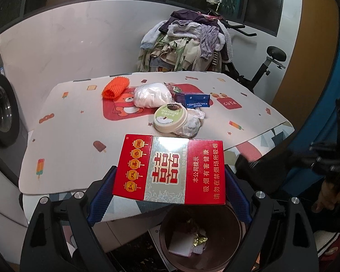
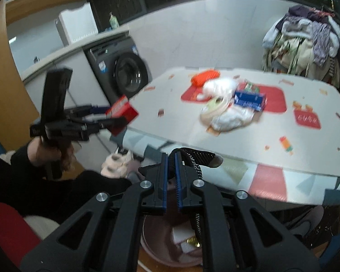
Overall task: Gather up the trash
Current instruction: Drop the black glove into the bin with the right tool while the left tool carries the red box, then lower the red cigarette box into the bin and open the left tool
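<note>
My left gripper [image 1: 170, 176] grips a red and silver cigarette box [image 1: 167, 158] by its two sides, above a round brown bin [image 1: 235, 231] on the floor. The right wrist view shows the same box [image 2: 122, 113] off the table's left edge. My right gripper [image 2: 171, 158] is shut on a black sock-like fabric piece [image 2: 199, 158] with a dotted band, over the bin [image 2: 154, 247]. On the table lie an orange foam net [image 1: 115, 87], a white plastic bag [image 1: 151, 95], a blue box [image 1: 192, 99], a yoghurt tub [image 1: 170, 117] and crumpled plastic [image 1: 193, 122].
The table [image 1: 68, 136] has a cartoon-print cover; its near edge overhangs the bin. A white box and a gold wrapper [image 1: 199, 241] lie in the bin. A washing machine [image 2: 127, 74] stands left; a clothes pile [image 1: 188, 45] and an exercise bike [image 1: 267, 65] stand behind.
</note>
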Demonstrator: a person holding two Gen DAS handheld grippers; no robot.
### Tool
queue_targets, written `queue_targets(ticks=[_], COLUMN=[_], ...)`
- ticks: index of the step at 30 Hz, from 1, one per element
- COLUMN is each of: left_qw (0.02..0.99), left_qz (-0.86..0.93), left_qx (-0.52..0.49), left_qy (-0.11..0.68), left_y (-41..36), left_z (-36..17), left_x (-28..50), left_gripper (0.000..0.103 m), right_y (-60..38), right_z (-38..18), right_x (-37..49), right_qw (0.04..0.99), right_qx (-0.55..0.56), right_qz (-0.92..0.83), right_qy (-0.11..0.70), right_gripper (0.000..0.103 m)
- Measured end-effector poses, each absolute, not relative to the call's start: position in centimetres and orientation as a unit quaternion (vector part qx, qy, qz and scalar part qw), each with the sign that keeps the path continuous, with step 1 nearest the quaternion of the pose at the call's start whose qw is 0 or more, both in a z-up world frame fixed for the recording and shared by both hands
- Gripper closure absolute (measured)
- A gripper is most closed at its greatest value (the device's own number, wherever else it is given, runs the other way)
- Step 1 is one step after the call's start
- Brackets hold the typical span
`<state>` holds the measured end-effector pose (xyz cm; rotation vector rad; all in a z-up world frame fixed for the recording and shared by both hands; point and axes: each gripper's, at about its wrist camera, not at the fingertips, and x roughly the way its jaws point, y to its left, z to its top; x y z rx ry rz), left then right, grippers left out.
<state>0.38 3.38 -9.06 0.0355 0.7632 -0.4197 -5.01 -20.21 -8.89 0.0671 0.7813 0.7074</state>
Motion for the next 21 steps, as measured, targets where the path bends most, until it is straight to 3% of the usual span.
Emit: queue_targets(ticks=[13,16,19,21], left_qw=[0.902,0.901,0.900,0.900], left_qz=[-0.211,-0.212,-0.212,-0.213], left_qx=[0.013,0.011,0.009,0.009], left_qy=[0.377,0.379,0.381,0.381], left_y=[2.8,2.8,2.7,2.6], left_z=[-10.6,-11.0,-11.3,-11.5], left_x=[0.4,0.4,0.3,0.2], left_gripper=[0.016,0.016,0.016,0.016], right_y=[-18.9,-18.6,-18.2,-18.2], right_z=[-15.9,-17.5,-18.8,-19.2], right_x=[-1.9,-1.2,-0.7,-0.6], right_qw=[0.828,0.822,0.820,0.822], right_qx=[0.039,0.033,0.022,0.019], right_qz=[0.317,0.311,0.300,0.293], right_qy=[0.460,0.475,0.488,0.488], right_gripper=[0.092,0.088,0.075,0.056])
